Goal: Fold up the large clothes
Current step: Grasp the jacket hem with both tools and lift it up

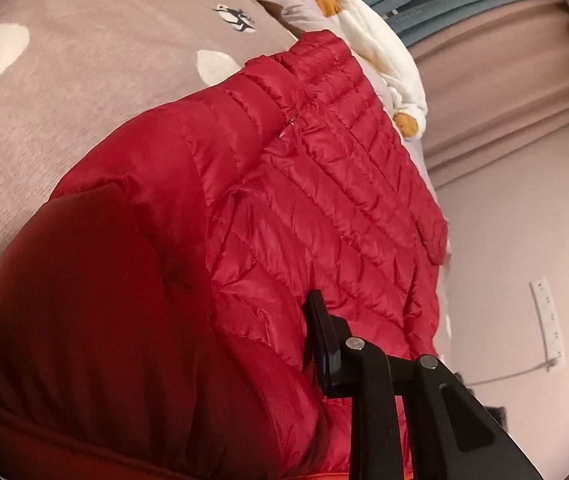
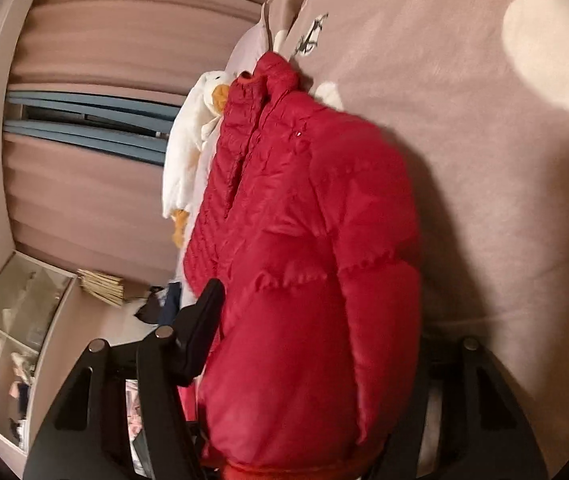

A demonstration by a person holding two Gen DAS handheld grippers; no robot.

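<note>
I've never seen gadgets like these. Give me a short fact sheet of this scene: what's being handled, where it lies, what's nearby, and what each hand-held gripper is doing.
garment: red puffer jacket
surface: pinkish bedspread with white spots
nearby: white plush duck beside the jacket
left hand-held gripper: only one finger shows; red fabric hides the rest, grip unclear
right hand-held gripper: jacket bulk between its fingers; whether it pinches is unclear
fold: not finished

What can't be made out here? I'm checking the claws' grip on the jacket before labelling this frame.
- Left wrist view: left claw shows one finger; red jacket folds cover the other.
- Right wrist view: jacket bulk fills the right claw, hiding its far finger and any contact.
- Both views: the jacket's lower end is cut off by the bottom edge.
</note>
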